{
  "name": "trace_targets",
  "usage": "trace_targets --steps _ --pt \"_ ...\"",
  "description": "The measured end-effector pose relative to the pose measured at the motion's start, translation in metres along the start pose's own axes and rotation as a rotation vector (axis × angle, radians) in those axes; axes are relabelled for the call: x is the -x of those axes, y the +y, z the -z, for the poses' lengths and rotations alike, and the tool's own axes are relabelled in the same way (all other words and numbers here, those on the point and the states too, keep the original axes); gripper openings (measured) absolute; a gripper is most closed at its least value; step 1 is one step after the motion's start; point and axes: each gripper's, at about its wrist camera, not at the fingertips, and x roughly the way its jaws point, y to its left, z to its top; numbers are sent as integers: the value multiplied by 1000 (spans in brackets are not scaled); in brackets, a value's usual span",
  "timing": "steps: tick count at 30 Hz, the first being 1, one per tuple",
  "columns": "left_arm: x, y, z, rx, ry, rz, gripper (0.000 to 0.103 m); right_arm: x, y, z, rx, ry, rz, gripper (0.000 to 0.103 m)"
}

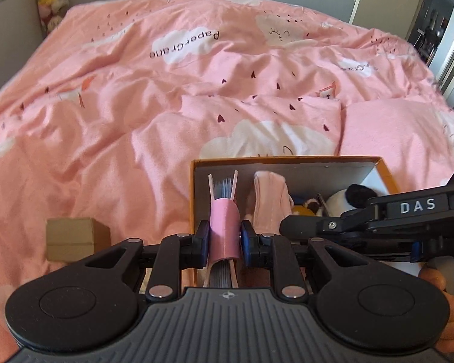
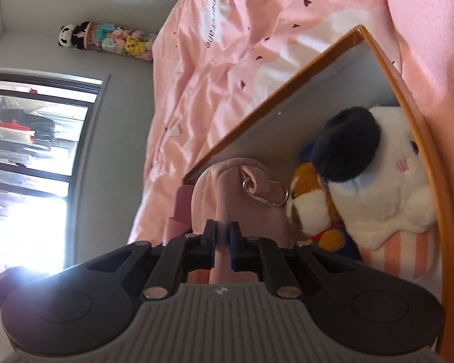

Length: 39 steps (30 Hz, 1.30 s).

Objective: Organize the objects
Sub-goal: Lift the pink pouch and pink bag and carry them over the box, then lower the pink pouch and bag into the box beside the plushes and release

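Gripping a pink-sleeved folded fan [image 1: 224, 227] at the bottom centre of the left wrist view, the left gripper [image 1: 224, 237] has its jaws pinched on the sleeve, with the fan's sticks and grey pleats poking up past them into the orange box [image 1: 287, 160]. That box sits on the pink duvet [image 1: 136, 96] in the lower right of the frame, and the fan's tip hangs over its left end, beside a pink pouch [image 1: 271, 196].

In the right wrist view, the right gripper [image 2: 222, 239] at lower centre has its jaws pressed close on a fold of that same pink pouch [image 2: 227, 187], whose metal clip [image 2: 266, 195] lies against an orange-and-white plush [image 2: 305, 199]. A larger white plush [image 2: 387, 187] with a black ear fills the right side of the box. The right gripper also reaches across the right edge of the left view.

Risks, as I judge them: both grippers crowd the same narrow end of the box, so they could knock together. If the fan is let go while standing on its tip, it may tip out over the low wall onto the duvet. The pouch's clip could snag the plush and drag it along. A small cardboard box [image 1: 75, 237] in the lower left remains outside, not yet sorted.
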Motion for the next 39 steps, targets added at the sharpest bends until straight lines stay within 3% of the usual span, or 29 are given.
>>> trace_targets --steps 4,11,14,18,24,26,30,35,39 --pt "-7 -10 -1 -48 -7 -47 23 -5 4 4 63 -7 71 9" --pt "-16 -17 1 -109 64 -30 26 -5 13 13 206 -40 215 9" --pt "-19 -21 4 -120 49 -24 26 -6 23 20 313 -70 302 9" --pt "-22 -23 4 -126 64 -36 29 -1 25 21 341 -89 319 9" --pt "-20 -14 -3 -72 104 8 37 5 36 29 396 -97 342 14" --pt "-17 -12 -4 -66 96 12 44 5 43 33 426 -97 360 16" --pt "-10 -3 -6 -29 92 68 45 10 54 48 497 -80 381 28" --pt "17 10 -2 -23 14 149 45 11 60 68 580 -22 387 32" --pt "37 22 7 -19 -29 164 45 -2 65 85 698 15 492 34"
